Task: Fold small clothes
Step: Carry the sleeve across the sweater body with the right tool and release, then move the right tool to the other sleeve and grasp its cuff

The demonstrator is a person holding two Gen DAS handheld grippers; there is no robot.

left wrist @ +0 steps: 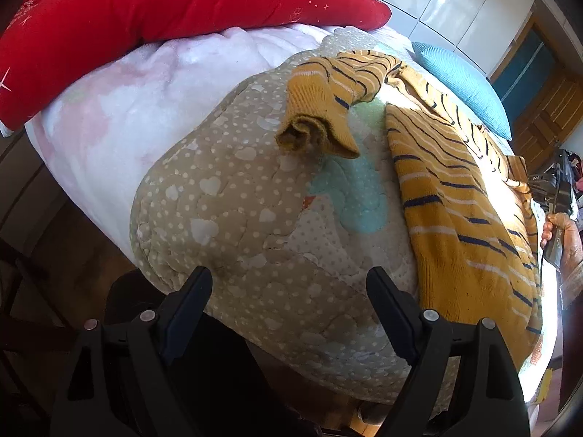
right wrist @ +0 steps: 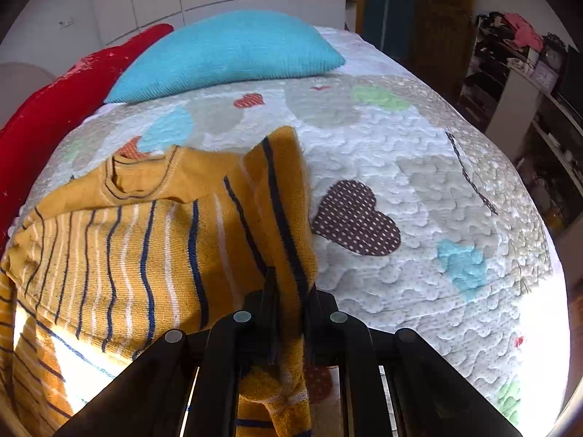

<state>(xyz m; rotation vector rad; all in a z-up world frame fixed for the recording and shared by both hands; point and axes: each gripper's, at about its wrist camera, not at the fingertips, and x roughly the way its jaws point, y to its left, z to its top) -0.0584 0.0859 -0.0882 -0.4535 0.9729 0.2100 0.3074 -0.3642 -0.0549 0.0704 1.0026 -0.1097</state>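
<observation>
Item on my bed-top worksite: one mustard-yellow knit sweater with navy and white stripes (right wrist: 120,240), lying spread on a quilted cream bedspread with heart patches (right wrist: 419,189). My right gripper (right wrist: 289,291) has its jaws pressed together on a raised fold of that sweater at its right side. My left gripper (left wrist: 289,291) hangs over the beige dotted end of the bedspread, jaws wide apart, nothing between them. One sleeve lies curled near a pale pink blanket (left wrist: 120,109). Also present: turquoise ribbed cushion (right wrist: 233,51), red cushion (left wrist: 164,3).
</observation>
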